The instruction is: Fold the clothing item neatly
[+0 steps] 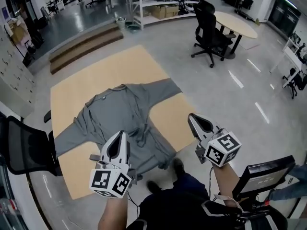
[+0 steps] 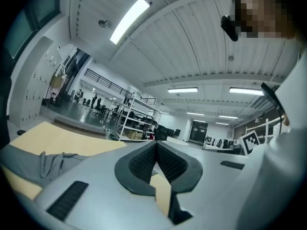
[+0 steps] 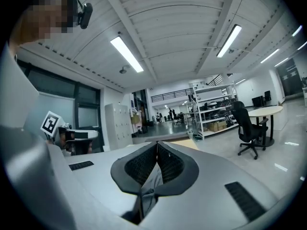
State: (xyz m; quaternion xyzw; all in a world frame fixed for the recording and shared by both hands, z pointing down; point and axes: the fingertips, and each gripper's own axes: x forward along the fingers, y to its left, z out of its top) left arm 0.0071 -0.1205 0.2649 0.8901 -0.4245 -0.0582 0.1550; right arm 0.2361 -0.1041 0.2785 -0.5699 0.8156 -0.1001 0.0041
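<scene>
A grey long-sleeved garment (image 1: pixel 122 111) lies spread open on a tan wooden table (image 1: pixel 72 92), sleeves out to both sides, its hem hanging over the near edge. The left gripper view shows a bunched part of the garment (image 2: pixel 45 162) on the table (image 2: pixel 57 140). My left gripper (image 1: pixel 121 134) hovers over the garment's lower part, jaws shut and empty (image 2: pixel 156 145). My right gripper (image 1: pixel 192 117) is held to the right of the garment near the table's near right corner, jaws shut with nothing between them (image 3: pixel 157 145). Both point roughly level.
A black chair (image 1: pixel 21 150) stands against the table's left side. Beyond the table are low steps (image 1: pixel 86 44), shelving (image 1: pixel 163 4), a black office chair (image 1: pixel 211 32) and a round table (image 1: pixel 237 23). A monitor (image 1: pixel 266 174) sits at the lower right.
</scene>
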